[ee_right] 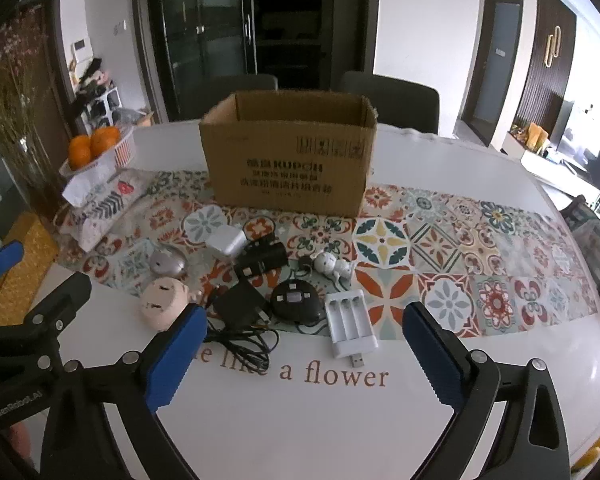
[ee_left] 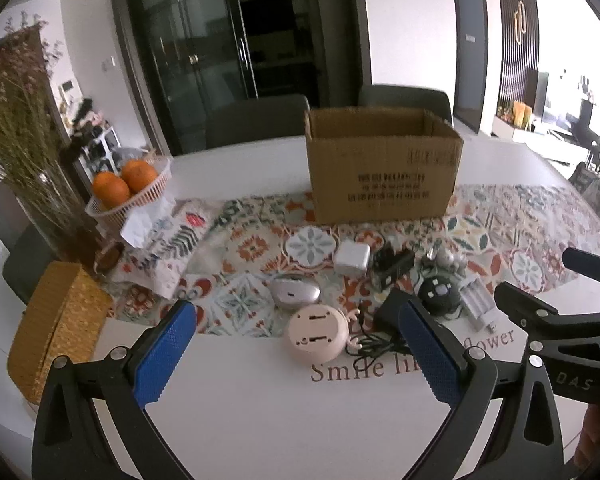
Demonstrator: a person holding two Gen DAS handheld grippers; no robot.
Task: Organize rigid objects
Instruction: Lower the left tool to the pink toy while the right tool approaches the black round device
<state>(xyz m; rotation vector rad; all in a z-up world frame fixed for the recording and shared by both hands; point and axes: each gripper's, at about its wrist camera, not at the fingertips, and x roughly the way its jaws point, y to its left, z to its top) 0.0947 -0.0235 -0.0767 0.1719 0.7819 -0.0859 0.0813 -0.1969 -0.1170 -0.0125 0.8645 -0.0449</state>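
1. both jaws stand spread wide with nothing between them: the left gripper (ee_left: 296, 356) hangs over the bare white table (ee_left: 260, 420) near the pink round plug (ee_left: 316, 333); the right gripper (ee_right: 304, 354) hangs over the printed words, just short of the charger (ee_right: 350, 329).
2. charger is a white battery cradle, long axis running near-to-far, slightly tilted, usb end pointing toward the camera and off the runner (ee_right: 480, 248) edge.
3. left of it lie a black round device (ee_right: 296, 299), a black adapter (ee_right: 242, 306) with its cord (ee_right: 244, 342) trailing onto the table, and the pink plug, prongs up.
4. farther back: a silver mouse (ee_right: 167, 262), a white cube adapter (ee_right: 228, 242), a black block (ee_right: 262, 262) lying crosswise, a small white figure (ee_right: 334, 266).
5. behind all these, an open box (ee_right: 288, 160) sits upright on the runner, long side facing the grippers.
6. far left: basket of oranges (ee_left: 126, 184), yellow woven box (ee_left: 56, 324).
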